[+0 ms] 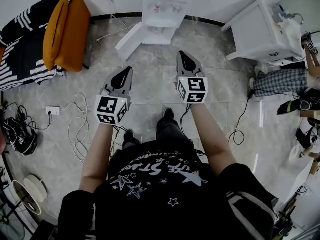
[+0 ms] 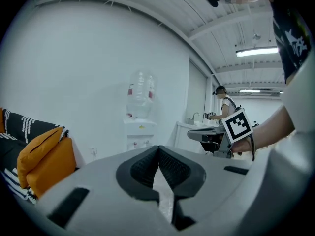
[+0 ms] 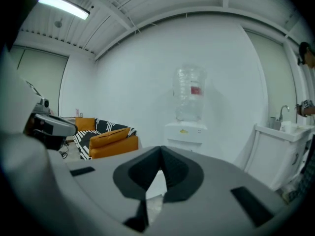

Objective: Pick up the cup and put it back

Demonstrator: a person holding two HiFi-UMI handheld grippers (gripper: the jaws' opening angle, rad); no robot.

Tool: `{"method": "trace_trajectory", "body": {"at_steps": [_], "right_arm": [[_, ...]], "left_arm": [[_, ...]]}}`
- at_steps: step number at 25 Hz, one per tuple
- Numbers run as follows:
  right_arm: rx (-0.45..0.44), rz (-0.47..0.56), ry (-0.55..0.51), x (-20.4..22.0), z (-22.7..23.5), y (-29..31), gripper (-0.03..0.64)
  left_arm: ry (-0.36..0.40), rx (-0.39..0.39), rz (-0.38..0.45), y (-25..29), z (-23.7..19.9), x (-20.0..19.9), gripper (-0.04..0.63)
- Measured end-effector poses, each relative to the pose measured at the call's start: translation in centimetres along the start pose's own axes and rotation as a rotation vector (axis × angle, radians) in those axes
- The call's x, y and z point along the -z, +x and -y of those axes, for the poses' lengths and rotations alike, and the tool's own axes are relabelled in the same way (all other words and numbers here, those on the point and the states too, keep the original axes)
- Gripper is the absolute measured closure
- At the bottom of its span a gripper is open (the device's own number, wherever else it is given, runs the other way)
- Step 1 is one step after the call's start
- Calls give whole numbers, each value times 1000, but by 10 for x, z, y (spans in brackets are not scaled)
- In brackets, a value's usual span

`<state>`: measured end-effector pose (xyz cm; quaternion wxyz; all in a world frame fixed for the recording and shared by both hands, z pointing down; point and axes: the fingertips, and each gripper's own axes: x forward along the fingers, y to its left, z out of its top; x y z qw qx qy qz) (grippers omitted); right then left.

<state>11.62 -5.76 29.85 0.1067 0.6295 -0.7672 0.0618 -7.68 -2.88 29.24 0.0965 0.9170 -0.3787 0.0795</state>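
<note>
Facing the dispenser [image 1: 162, 6], the left gripper [image 1: 121, 79] and right gripper [image 1: 186, 62] hold empty jaws pressed together; no cup shows, so find it, then spread one.

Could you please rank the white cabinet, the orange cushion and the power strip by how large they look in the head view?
1. white cabinet and orange cushion: they cover about the same area, so I cannot rank one above the other.
2. power strip: clearly the smallest, by a wide margin.
</note>
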Motion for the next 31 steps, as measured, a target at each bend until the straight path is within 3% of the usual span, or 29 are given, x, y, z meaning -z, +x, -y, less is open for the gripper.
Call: {"method": "trace_trajectory", "body": {"at_steps": [12,24,31], "right_arm": [[82,74,-4,-31,-71,-73,612],[143,25,96,20,-163,-149,612],[168,2,99,24,-191,-155,612]], "left_arm": [[15,31,72,-98,-5,-7,586],[46,179,-8,-183,-5,35,586],[26,164,-20,-198,-35,37,586]]}}
